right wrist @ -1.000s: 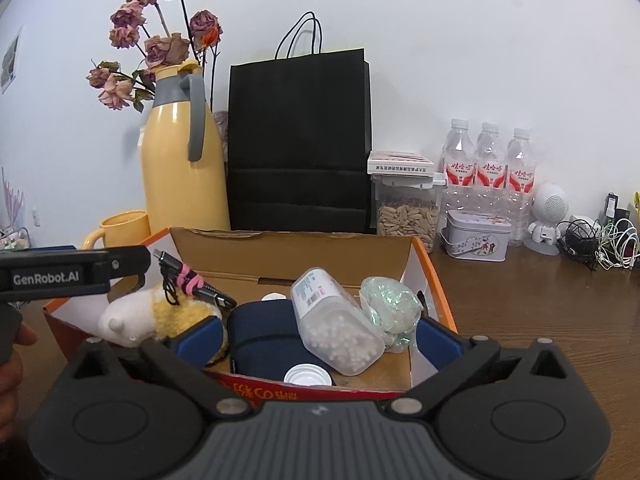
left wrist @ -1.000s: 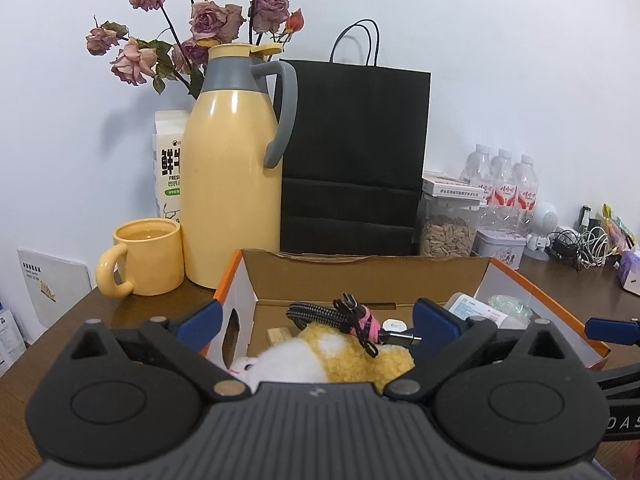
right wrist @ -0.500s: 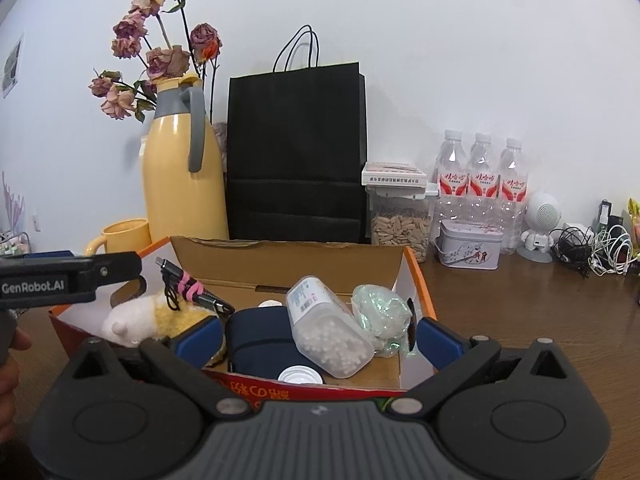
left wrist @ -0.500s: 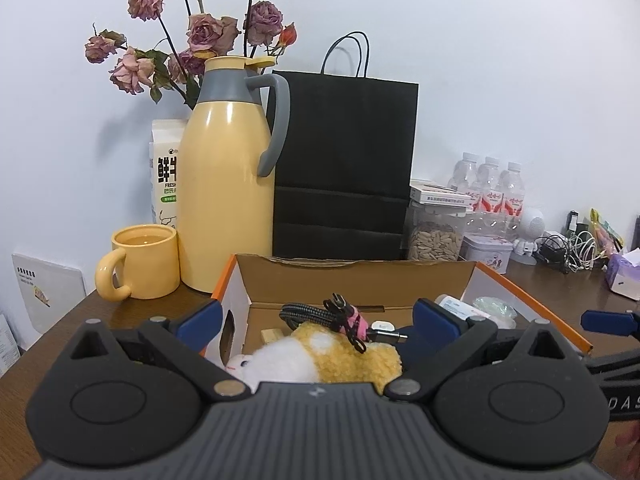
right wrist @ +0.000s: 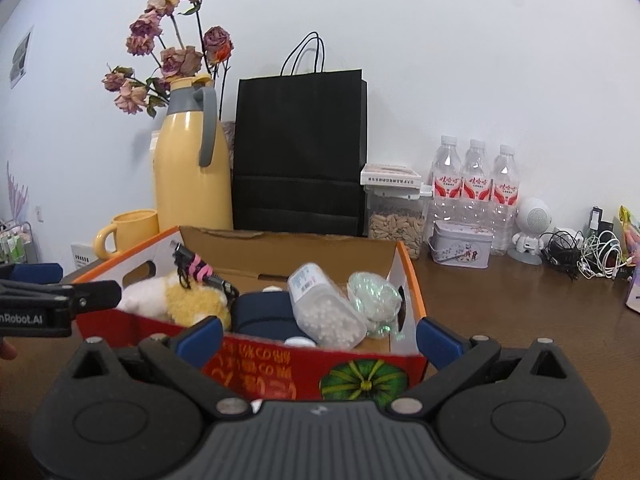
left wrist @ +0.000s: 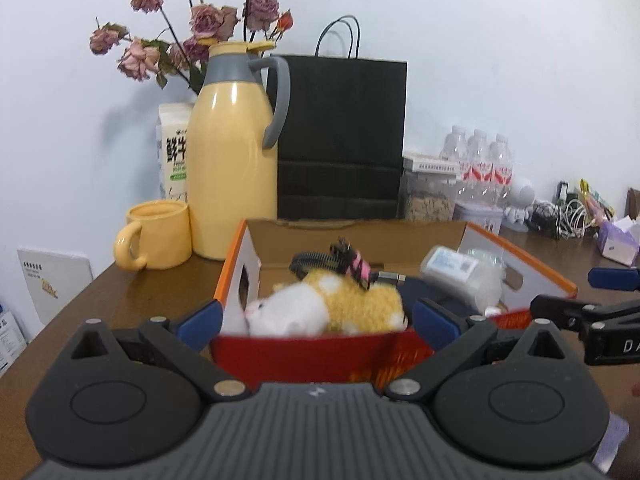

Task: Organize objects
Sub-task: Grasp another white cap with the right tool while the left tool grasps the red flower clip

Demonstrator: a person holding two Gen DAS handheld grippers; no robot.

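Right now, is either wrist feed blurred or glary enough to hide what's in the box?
Left wrist view: motion-smeared; the plush toy and cardboard box look soft, with glare on the yellow thermos. Right wrist view: sharper; the pill bottle is clear, fisheye bending only the edges.

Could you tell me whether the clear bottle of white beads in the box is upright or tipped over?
Tipped: the bottle lies slanted among the box's contents.

Two handheld grippers, side by side, both with jaws spread wide.

The left gripper (left wrist: 316,322) and right gripper (right wrist: 318,336) point forward at about the same height, blue fingertips apart, nothing held between them.
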